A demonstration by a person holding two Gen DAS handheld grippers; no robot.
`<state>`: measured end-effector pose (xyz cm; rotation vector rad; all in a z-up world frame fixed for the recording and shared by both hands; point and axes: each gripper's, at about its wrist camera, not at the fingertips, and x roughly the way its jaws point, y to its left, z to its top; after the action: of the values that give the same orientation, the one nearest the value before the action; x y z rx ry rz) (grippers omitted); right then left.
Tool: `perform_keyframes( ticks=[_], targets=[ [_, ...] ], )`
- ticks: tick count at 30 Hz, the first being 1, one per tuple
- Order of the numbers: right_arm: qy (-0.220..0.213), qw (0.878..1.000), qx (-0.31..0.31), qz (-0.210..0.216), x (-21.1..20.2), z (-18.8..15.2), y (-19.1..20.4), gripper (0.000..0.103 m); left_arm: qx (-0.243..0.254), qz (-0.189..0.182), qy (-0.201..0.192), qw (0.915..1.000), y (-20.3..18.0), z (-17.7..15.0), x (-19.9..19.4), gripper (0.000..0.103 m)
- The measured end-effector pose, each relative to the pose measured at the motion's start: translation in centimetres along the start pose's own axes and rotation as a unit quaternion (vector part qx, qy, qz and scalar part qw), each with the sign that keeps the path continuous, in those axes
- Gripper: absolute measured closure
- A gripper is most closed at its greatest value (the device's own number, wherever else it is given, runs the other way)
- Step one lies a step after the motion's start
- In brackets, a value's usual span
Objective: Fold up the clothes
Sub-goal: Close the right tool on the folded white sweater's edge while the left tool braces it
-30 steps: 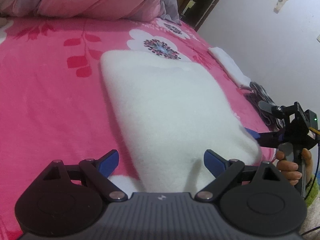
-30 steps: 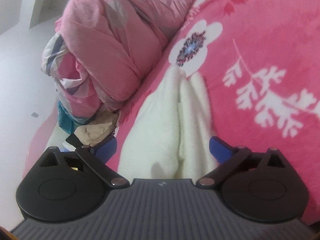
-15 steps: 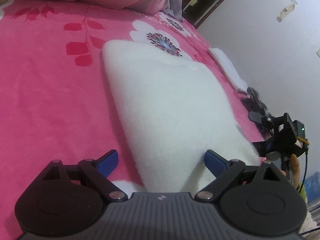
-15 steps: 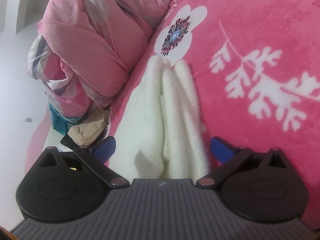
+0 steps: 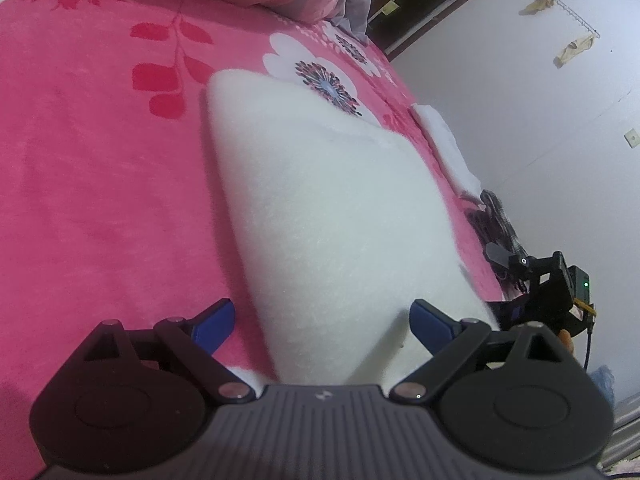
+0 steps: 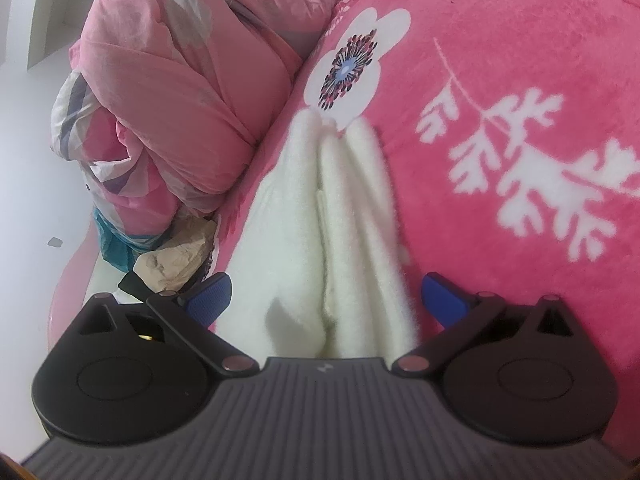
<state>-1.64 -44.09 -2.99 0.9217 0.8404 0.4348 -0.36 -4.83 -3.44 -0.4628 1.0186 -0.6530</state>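
Two grippers: left gripper and right gripper; jaws of both spread wide, white fleece garment between the blue pads, unclamped
Garment: folded, lying on pink floral blanket; layered edges face the right wrist camera
Beside: pink quilt bundled
Writing: none readable

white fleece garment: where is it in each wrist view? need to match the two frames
Left wrist: the white fleece garment fills the centre, running from mid-frame down between the open fingers of the left gripper.
Right wrist: the same garment sits centre-low, seen edge-on as stacked folds, between the open fingers of the right gripper.
Shared landmark: the white flower print at the garment's far end.
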Motion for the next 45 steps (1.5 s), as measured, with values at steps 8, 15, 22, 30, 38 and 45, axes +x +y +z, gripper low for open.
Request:
perform_keyframes(
  ticks=[8, 15, 22, 30, 38, 45],
  targets=[
    [0.004, 1.0, -0.001, 0.005, 0.1, 0.0, -0.1, 0.001, -0.003, -0.003, 0.001, 1.0, 0.0, 0.2, 0.5, 0.008],
    [0.012, 1.0, -0.001, 0.011, 0.2, 0.2, 0.0, 0.001, -0.004, -0.007, 0.003, 1.0, -0.2, 0.5, 1.2, 0.008],
    [0.037, 0.999, 0.001, 0.022, 0.9, 0.3, 0.2, 0.001, 0.001, -0.016, 0.007, 0.9999, -0.2, 0.8, 1.9, 0.006],
    [0.058, 0.998, 0.005, 0.014, 1.8, 1.0, 0.2, 0.001, -0.005, -0.027, 0.011, 0.9996, 0.0, 1.4, 2.9, 0.003],
    [0.085, 0.996, 0.012, 0.016, 3.1, 2.2, 0.0, 0.0, -0.035, -0.045, 0.019, 0.9982, 0.9, 2.4, 3.6, 0.003],
    [0.115, 0.993, 0.018, 0.027, 4.8, 3.8, 0.2, 0.0, -0.047, -0.041, 0.038, 0.9973, 0.8, 3.8, 4.8, 0.002]
  ],
)
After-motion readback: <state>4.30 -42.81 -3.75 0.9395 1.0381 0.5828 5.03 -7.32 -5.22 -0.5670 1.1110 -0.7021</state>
